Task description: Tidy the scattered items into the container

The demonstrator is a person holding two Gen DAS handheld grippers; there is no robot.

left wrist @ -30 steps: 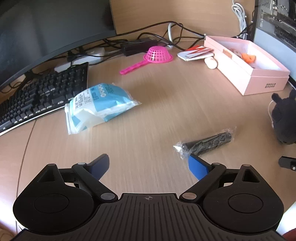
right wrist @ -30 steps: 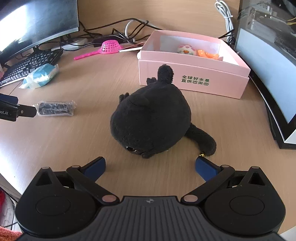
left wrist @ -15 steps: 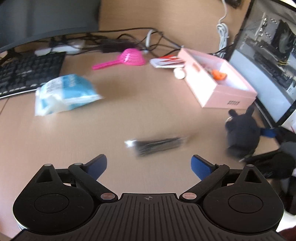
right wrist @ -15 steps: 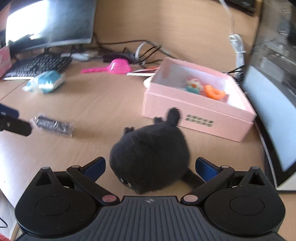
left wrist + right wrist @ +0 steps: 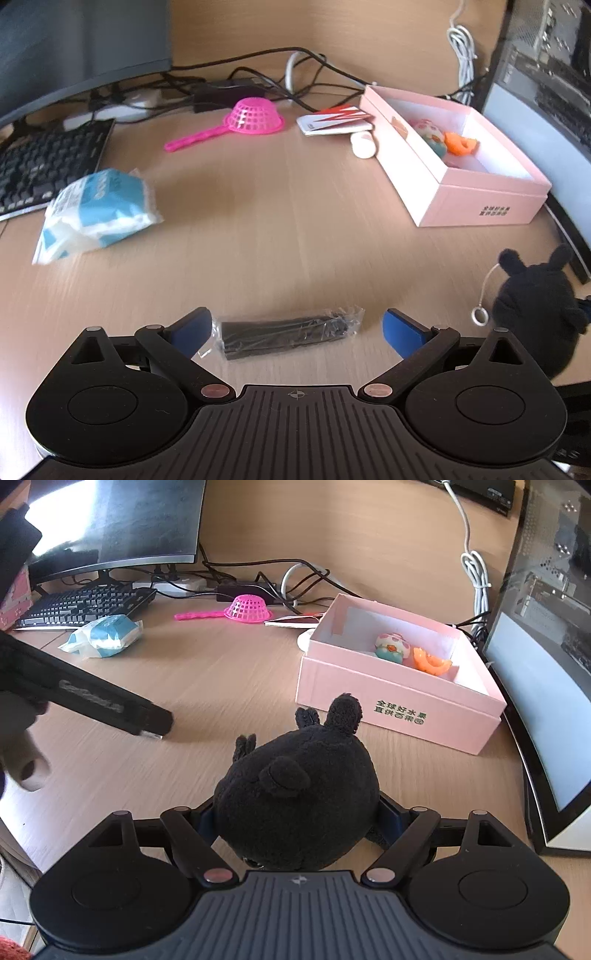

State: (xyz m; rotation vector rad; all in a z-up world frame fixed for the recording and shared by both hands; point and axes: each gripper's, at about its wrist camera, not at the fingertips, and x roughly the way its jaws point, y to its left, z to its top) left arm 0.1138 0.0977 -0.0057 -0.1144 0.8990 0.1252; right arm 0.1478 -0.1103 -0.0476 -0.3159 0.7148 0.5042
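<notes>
While left tongs [image 5: 297, 328] straddle the black packet [image 5: 290, 334], right tongs [image 5: 297, 821] are closing, seemingly gripping the plush [image 5: 299, 801].

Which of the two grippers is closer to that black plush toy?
The right. The black plush toy sits between the right gripper fingers, whose jaws are closing on it. The left gripper is off to one side, straddling the black wrapped packet.

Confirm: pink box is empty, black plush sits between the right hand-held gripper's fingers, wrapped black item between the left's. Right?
Not quite: the pink box is not empty. The right wrist view shows a small painted toy and an orange piece inside. The rest holds: the black plush sits between the closing right hand-held gripper fingers, and the wrapped black item lies between the left hand-held gripper fingers.
</notes>
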